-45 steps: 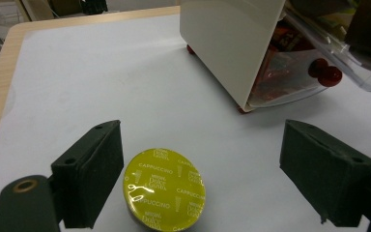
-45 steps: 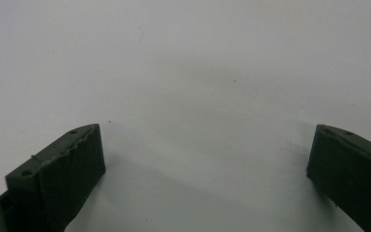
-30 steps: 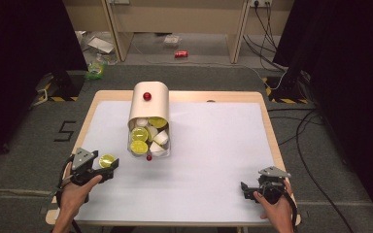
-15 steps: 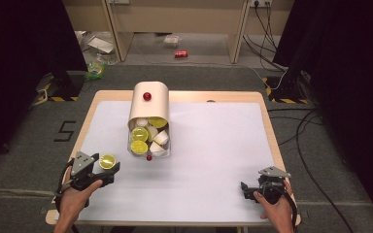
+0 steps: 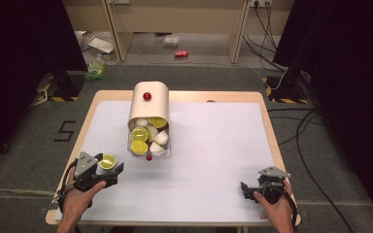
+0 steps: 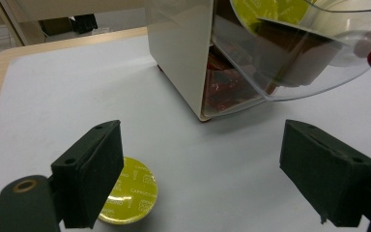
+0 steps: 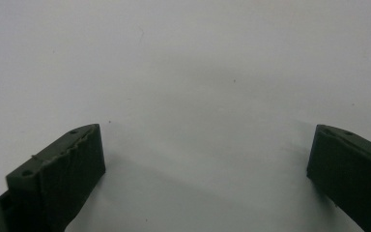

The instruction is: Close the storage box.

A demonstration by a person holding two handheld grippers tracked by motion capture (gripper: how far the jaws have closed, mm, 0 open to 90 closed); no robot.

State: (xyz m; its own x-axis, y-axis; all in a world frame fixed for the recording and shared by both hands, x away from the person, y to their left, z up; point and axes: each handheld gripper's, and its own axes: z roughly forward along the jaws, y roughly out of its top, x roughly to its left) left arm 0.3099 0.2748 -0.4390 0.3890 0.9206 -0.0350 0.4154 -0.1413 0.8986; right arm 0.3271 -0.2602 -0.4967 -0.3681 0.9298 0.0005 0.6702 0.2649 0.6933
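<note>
At the table's near-left corner, about seven o'clock in the high view, a hand steadies the left gripper (image 5: pixel 108 171), its two blocky, matte black jaws spread wide and released, clasping nothing. A yellow coffee capsule (image 6: pixel 128 197), round with a flat printed foil lid, stands on the smooth white table cover (image 5: pixel 213 145); in the left gripper view it sits just beside the inner face of the left-hand jaw, partly hidden behind it, and whether the two touch cannot be told. Toward twelve o'clock from that gripper stands the capsule dispenser (image 5: pixel 150 103), a cream box with a rounded top and a glossy red knob (image 5: pixel 147 96). Its clear plastic drawer (image 5: pixel 149 141), curved at the front, is tilted out toward the person and loaded with more capsules, some showing yellow lids, others white sides. A second small red knob (image 5: pixel 149 158) marks the drawer's front lip. At about five o'clock, well apart from everything else, the other hand holds the right gripper (image 5: pixel 246 190) low over bare white cover, its dark, slightly ridged jaws likewise released and wide apart.
</note>
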